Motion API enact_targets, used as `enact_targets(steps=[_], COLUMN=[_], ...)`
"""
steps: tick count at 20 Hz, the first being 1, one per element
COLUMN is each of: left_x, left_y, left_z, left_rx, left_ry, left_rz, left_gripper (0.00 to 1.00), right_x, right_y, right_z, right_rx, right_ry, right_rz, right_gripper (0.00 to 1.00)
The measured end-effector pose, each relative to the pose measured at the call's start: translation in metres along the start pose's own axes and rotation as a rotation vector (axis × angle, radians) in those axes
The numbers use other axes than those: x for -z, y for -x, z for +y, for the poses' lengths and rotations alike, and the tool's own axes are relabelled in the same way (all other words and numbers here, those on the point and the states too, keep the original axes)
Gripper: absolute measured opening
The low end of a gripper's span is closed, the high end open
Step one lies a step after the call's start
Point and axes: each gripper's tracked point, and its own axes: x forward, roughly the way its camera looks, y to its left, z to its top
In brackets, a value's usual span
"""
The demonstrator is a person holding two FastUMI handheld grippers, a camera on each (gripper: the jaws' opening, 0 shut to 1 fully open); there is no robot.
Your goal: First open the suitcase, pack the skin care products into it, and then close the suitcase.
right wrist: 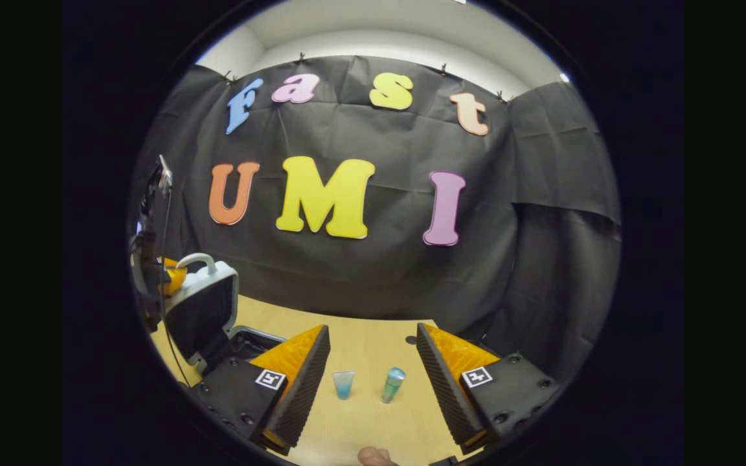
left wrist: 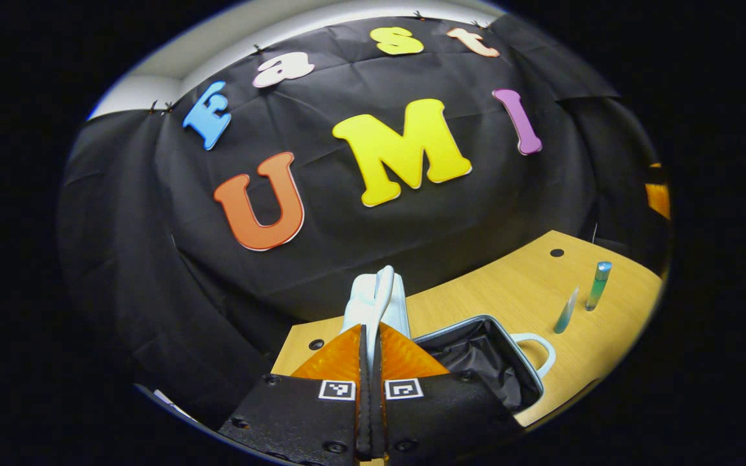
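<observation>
Suitcase (right wrist: 208, 304): open, lid raised near upright, handle at the top; in the right gripper view it sits far to the left of your right gripper (right wrist: 373, 369). Left gripper (left wrist: 370, 362): fingers pressed together on the lid's pale edge (left wrist: 376, 301), dark-lined base (left wrist: 476, 362) just right of it. Tube (right wrist: 343, 384) and bottle (right wrist: 392, 384): both upright on the wooden table (right wrist: 360, 349), side by side, between your right gripper's wide-apart fingers, which touch nothing.
</observation>
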Motion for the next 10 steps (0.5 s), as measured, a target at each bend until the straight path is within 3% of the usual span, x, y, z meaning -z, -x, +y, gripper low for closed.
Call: enact_targets(steps=[6,10], left_x=[0.041,0.094], left_y=[-0.014,-0.036], left_z=[0.086,0.141], left_rx=[-0.04,-0.099], left_ry=[0.117,0.176], left_rz=[0.023,0.075], left_gripper=[0.03,0.03], right_x=[0.002,0.005], right_y=[0.015,0.029], right_z=[0.042,0.051], right_rx=[-0.013,-0.02], right_ry=[0.015,0.061], right_rz=[0.028,0.035], right_gripper=[0.8,0.8])
